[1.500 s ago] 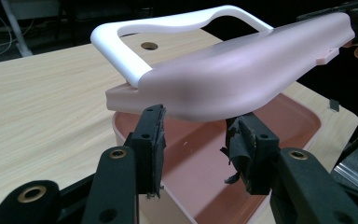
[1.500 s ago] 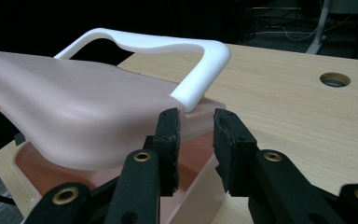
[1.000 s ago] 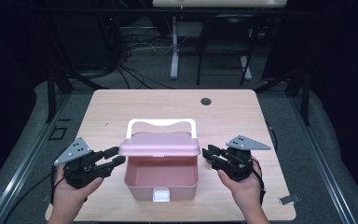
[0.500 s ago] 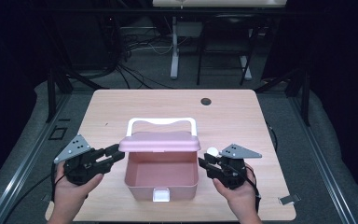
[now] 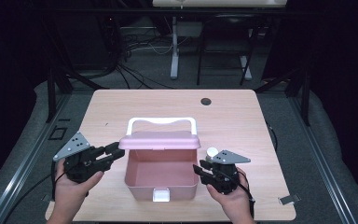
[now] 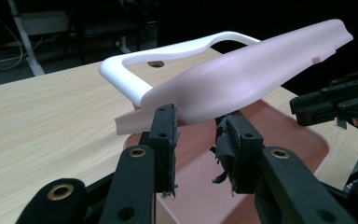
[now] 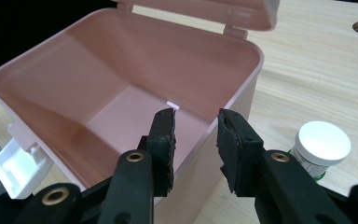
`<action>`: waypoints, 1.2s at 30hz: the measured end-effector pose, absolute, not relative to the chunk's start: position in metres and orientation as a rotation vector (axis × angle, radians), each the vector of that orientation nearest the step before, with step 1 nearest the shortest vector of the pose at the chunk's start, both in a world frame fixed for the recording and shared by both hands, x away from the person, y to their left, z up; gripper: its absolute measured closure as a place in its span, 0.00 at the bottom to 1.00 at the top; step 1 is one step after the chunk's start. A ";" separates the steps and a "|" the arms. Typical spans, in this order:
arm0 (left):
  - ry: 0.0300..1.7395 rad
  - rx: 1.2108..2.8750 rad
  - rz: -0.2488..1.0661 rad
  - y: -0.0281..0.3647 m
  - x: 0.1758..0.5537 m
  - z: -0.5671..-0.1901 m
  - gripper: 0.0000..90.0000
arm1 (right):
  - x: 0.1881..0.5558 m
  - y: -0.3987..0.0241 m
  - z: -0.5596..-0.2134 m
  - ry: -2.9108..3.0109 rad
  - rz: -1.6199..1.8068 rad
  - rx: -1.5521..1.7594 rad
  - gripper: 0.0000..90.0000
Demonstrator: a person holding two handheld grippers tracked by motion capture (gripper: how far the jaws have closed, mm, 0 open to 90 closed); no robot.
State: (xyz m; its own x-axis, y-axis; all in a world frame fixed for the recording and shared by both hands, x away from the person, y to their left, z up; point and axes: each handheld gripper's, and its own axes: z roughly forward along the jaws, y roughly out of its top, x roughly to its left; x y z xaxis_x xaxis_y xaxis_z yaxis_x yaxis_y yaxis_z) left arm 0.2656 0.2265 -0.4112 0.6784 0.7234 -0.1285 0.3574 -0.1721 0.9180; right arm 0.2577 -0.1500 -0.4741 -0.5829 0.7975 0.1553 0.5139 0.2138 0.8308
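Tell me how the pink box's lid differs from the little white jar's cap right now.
The pink lid is raised on its hinge, leaving the pink box open; the white cap sits flat on its jar. The lid is broad, roughly rectangular and carries a white handle; the cap is small, round and plain. The left gripper is at the lid's edge; nothing touches the cap. Both look like smooth plastic.

Pink box (image 5: pixel 161 175), white handle (image 5: pixel 162 121), white-lidded jar (image 7: pixel 320 148).
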 end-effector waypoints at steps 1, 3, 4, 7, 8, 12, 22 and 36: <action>0.863 1.777 0.412 0.226 0.266 -0.411 0.76 | 0.258 -0.149 -0.475 2.189 1.303 1.228 0.74; 0.861 1.776 0.413 0.227 0.267 -0.411 0.76 | 0.257 -0.147 -0.477 2.192 1.287 1.223 0.74; 0.864 1.783 0.413 0.227 0.267 -0.410 0.76 | 0.257 -0.146 -0.479 2.197 1.284 1.221 0.74; 0.867 1.772 0.412 0.227 0.269 -0.410 0.76 | 0.256 -0.146 -0.480 2.202 1.281 1.221 0.74; 0.870 1.777 0.414 0.227 0.270 -0.409 0.77 | 0.255 -0.145 -0.482 2.200 1.274 1.224 0.74; 0.869 1.774 0.418 0.226 0.272 -0.408 0.77 | 0.254 -0.145 -0.483 2.197 1.280 1.230 0.74; 0.875 1.771 0.444 0.223 0.284 -0.404 0.78 | 0.251 -0.146 -0.485 2.190 1.284 1.229 0.75; 0.895 1.742 0.450 0.223 0.299 -0.406 0.82 | 0.251 -0.147 -0.487 2.185 1.300 1.232 0.75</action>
State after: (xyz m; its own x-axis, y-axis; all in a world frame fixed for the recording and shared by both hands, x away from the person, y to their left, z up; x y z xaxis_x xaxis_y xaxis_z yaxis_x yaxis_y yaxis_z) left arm 0.2989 0.2229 -0.4063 0.6457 0.7529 -0.1272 0.3476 -0.1416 0.9269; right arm 0.2507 -0.1470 -0.4865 -0.5798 0.8007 0.1508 0.5145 0.2164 0.8298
